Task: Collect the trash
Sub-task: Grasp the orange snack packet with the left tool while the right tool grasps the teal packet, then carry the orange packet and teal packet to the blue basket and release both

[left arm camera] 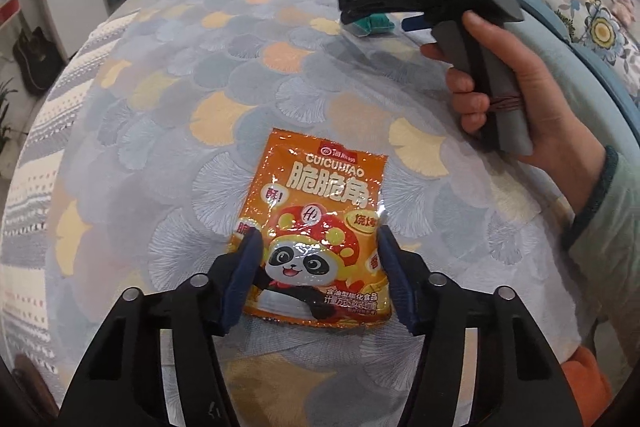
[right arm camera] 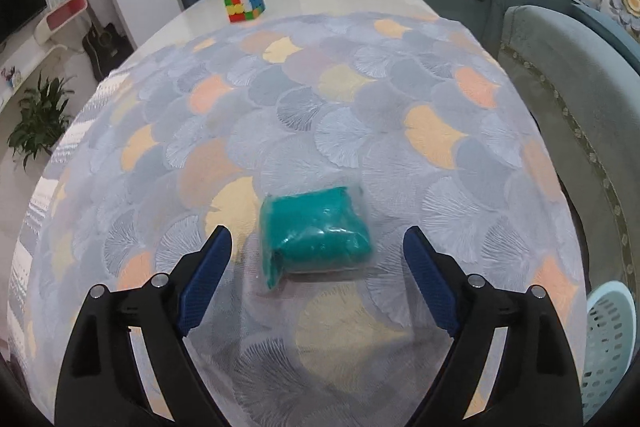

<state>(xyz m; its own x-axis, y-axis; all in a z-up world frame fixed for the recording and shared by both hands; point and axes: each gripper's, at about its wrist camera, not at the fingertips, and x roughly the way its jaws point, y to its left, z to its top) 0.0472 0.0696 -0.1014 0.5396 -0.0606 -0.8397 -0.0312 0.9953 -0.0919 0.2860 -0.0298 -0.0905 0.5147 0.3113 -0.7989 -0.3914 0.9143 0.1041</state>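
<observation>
My left gripper sat with its blue pads spread on either side of the glossy orange panda snack packet on the leaf-patterned tablecloth. My right gripper gaped wide around the clear-wrapped teal bundle, apart from it.

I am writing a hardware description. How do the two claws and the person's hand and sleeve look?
Both claws, left and right, have glossy black plastic arms, silver rivets and textured dark-blue pads. The bare right hand grips a grey handle; its sleeve is pale green, cuffed dark teal.
</observation>
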